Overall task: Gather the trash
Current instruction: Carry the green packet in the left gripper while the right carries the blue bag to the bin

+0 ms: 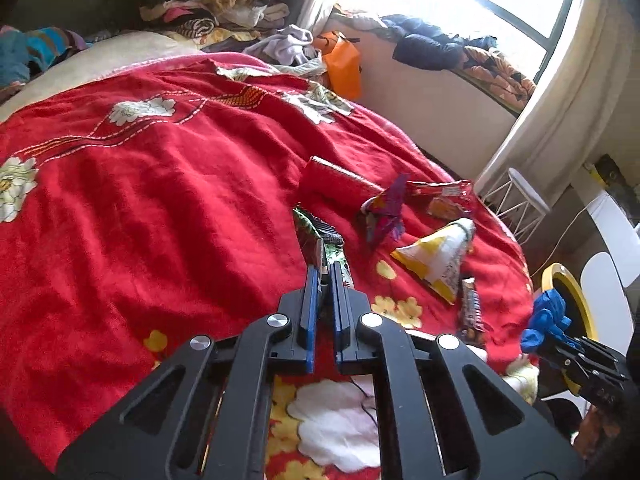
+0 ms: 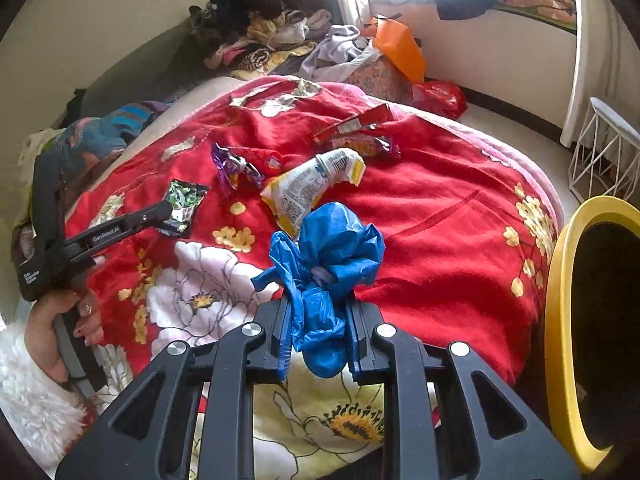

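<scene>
Green wrapper (image 1: 318,236) pinched in left tool (image 1: 325,270), blue bag (image 2: 324,276) in right tool (image 2: 318,312)

Wrappers (image 2: 308,188) lie scattered on the bed (image 2: 440,216) — a bin (image 2: 560,320) (rim only) stands just beside its right edge; clothes (image 2: 256,36) pile behind.

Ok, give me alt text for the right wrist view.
The right gripper is shut on a crumpled blue bag above a red floral blanket, beside a yellow-rimmed bin. At left the left gripper pinches a green wrapper; a yellow-and-white packet and a purple wrapper lie behind the bag.
</scene>
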Motion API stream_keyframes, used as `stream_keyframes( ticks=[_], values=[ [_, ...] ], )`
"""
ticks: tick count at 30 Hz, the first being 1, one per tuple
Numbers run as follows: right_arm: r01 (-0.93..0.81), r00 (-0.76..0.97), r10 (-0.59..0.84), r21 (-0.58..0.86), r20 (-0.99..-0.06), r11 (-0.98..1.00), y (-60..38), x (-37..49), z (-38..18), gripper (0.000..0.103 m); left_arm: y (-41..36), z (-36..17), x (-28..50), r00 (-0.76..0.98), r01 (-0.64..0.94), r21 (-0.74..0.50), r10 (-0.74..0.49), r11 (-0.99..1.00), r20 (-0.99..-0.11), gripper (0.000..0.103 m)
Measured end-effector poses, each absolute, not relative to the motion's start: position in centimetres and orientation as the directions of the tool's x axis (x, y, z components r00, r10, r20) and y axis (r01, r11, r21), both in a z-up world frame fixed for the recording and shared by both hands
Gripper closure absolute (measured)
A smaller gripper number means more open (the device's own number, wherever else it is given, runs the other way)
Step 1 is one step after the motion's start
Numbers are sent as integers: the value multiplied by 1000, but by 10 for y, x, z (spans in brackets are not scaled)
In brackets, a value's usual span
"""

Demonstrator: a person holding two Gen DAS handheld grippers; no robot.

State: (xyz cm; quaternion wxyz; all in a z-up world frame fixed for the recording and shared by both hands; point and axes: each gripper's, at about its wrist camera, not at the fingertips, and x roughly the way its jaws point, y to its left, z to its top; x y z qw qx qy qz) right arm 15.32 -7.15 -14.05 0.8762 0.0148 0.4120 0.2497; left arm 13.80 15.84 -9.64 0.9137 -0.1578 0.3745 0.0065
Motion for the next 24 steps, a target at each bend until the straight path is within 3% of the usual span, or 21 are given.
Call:
stream_keyframes(
  ticks=[24],
  values=[
    [-415, 610, 468, 246, -639, 876, -103, 134, -103, 83, 99, -32, 102, 792, 5, -277, -173, 961, -586, 100]
  ],
)
